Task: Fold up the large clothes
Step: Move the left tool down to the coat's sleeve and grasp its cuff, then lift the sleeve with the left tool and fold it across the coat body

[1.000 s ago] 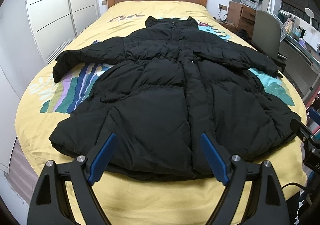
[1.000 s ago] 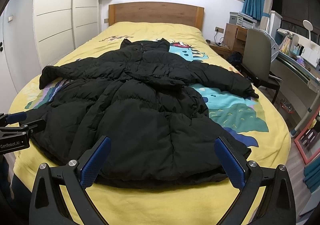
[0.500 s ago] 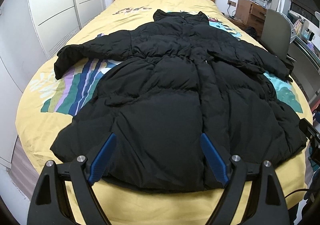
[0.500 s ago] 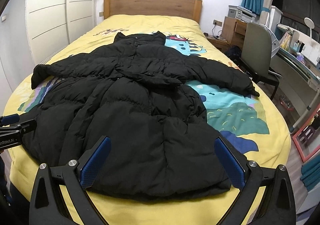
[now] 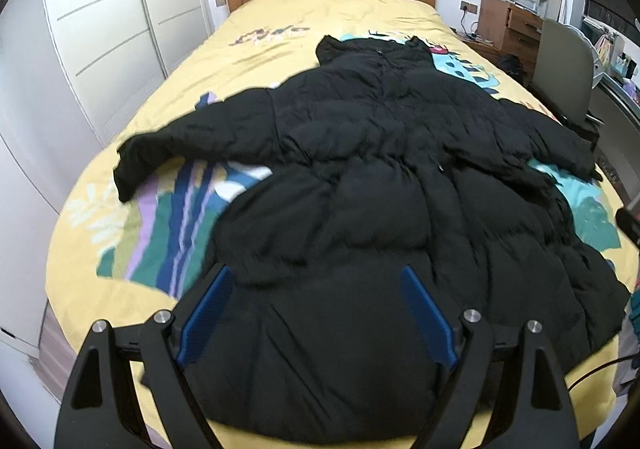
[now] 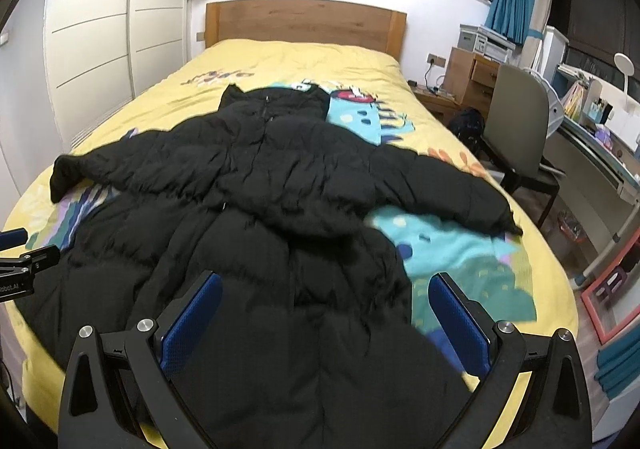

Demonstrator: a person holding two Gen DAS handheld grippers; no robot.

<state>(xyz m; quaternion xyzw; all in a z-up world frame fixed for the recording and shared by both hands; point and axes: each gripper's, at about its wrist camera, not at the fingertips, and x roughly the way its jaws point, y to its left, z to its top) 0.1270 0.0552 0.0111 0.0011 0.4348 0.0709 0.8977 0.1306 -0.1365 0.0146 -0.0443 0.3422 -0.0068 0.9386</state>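
Note:
A long black puffer coat [image 5: 380, 209] lies front-up and spread out on the bed, collar toward the headboard and both sleeves stretched sideways. In the left wrist view my left gripper [image 5: 316, 277] hovers open over the coat's hem, nothing between its blue pads. The right wrist view shows the same coat [image 6: 260, 217] from the right side. My right gripper [image 6: 324, 285] stands open above the hem's right part, holding nothing. The left gripper's tip [image 6: 24, 261] shows at the left edge of the right wrist view.
The bed has a yellow patterned duvet [image 5: 312, 21] and a wooden headboard [image 6: 304, 23]. White wardrobe doors [image 5: 108, 29] run along the left. A grey chair [image 6: 516, 125], a desk and a wooden nightstand [image 6: 468, 77] stand to the right of the bed.
Both grippers have moved forward and lower over the hem; the coat now fills more of each view. The coat itself has not moved, and both grippers stayed open.

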